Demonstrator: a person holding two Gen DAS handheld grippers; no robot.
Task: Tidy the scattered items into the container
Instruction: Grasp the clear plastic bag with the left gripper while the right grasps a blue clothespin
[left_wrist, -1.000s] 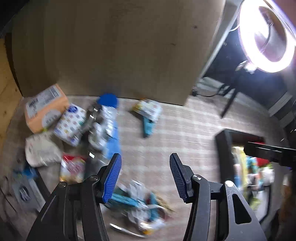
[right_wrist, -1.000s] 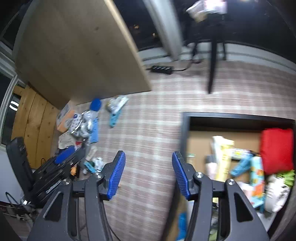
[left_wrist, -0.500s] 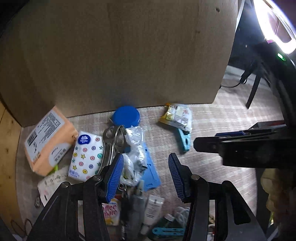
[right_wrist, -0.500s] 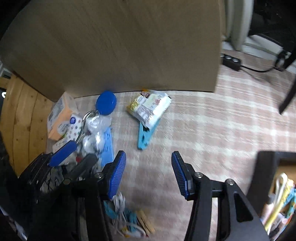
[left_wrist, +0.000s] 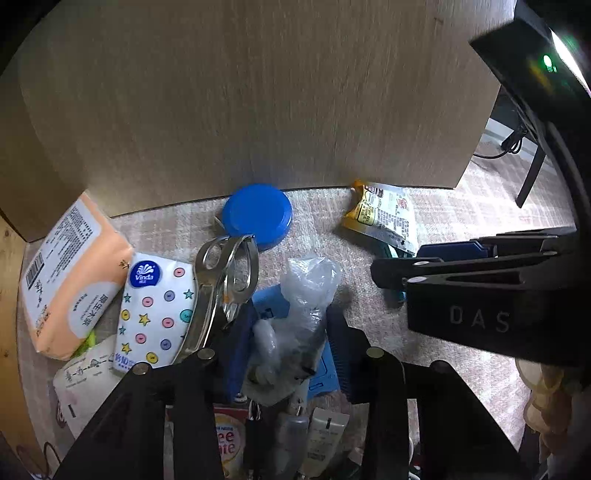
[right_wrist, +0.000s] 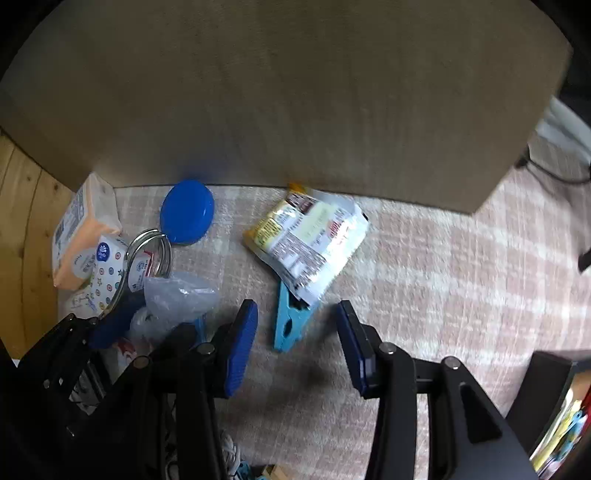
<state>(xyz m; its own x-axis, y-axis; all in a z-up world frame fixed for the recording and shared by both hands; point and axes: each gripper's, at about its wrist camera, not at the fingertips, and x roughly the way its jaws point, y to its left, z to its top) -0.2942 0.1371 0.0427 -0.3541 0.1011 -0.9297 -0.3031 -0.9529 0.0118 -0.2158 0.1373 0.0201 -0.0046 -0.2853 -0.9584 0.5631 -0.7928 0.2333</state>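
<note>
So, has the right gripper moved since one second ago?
Yes. The right gripper moved left, from the black container toward the snack packet beside the wooden panel.

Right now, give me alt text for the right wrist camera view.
The open right gripper hovers over a teal clip lying partly under a snack packet on a plaid cloth. A blue lid and tissue packs lie to the left.

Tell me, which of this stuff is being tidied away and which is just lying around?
Being tidied:
clear plastic bag
blue lid
snack packet
teal clip
tissue packs
metal tongs
container

Just there:
wooden board
checked rug
</note>
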